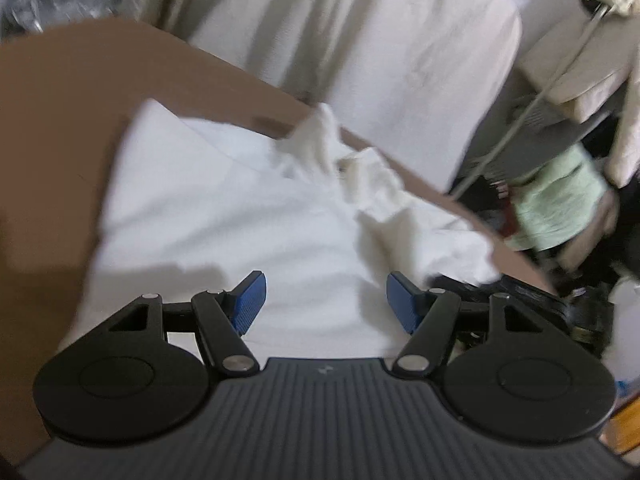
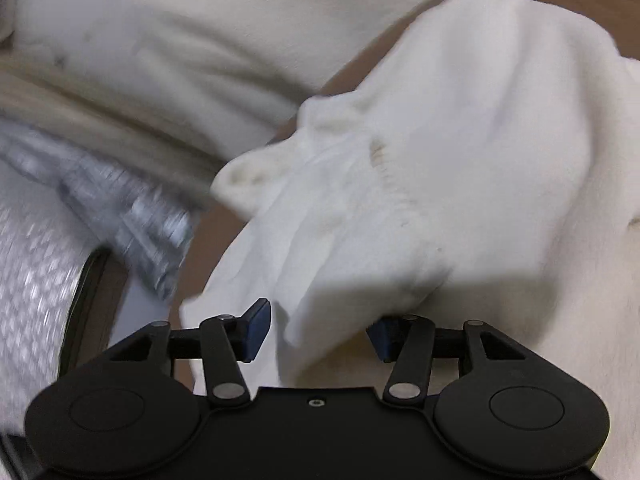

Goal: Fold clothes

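Brown table (image 1: pixel 60 120) carries a white garment (image 1: pixel 224 216), spread mostly flat with a bunched, rumpled part toward its far edge. Left gripper (image 1: pixel 324 300) hangs over it, jaws spread, nothing between. Right gripper (image 2: pixel 320 330) spread too, a loose fold lying between its fingers, unpinched.

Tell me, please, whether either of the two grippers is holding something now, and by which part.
Nothing is held. The left gripper is open above the white cloth garment. The right gripper is open too; a fold lies between its fingers, unpinched.
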A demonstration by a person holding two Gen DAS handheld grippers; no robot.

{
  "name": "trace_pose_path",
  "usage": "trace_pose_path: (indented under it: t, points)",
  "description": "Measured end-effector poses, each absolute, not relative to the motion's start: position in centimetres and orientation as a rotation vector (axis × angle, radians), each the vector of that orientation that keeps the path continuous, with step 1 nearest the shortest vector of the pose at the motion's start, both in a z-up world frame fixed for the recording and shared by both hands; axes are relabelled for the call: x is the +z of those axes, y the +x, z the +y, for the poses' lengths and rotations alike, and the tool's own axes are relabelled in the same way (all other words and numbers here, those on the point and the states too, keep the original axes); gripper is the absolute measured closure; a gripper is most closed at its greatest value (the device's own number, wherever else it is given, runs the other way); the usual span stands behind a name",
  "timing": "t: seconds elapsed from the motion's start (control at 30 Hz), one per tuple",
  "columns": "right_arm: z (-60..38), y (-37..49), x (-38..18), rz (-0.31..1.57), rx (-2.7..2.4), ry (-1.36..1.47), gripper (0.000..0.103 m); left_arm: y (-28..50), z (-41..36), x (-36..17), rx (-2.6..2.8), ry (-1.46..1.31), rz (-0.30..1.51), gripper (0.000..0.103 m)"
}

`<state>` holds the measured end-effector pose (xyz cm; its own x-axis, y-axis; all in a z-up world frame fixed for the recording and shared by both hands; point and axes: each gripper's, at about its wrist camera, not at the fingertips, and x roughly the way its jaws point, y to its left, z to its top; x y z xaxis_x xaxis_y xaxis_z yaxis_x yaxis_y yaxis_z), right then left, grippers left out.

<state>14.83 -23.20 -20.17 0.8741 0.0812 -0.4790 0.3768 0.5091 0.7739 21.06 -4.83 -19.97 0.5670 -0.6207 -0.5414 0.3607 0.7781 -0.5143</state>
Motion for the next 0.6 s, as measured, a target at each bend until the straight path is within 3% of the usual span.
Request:
trace_pose_path:
  t: [0.03,0.07,0.27,0.33,0.5,0.6]
  points:
    - [-23.0,15.1,-19.9,0.483,-0.193,0.995,0.061,21.1,-4.8,-20.5,-0.597,-0.365,0.77,0.037]
    - [-22.1,15.4,-19.0,0.462,-0.171,0.9,0.087,21.1,-4.8,-20.9,-0.601,-0.351,0.766,0.037]
    - [-12.5,18.6,-15.0,0.519,-0.148,0.046,0.088,22.6,-3.9,-21.6,-0.635,-0.356,0.7,0.037]
    - [-9.4,19.7,-15.3,0.56,-0.087,-0.099,0.088,23.4,-3.7,-21.8,-0.667,-0.404,0.701,0.037]
    - [-5.4,20.4,-17.6,0.662,-0.012,-0.262,0.078,24.7,-4.7,-23.5,-0.718,-0.444,0.784,0.035]
    - [-6.4,18.5,-17.1,0.68,0.014,-0.189,0.072,25.2,-5.6,-24.5,-0.739,-0.457,0.831,0.032]
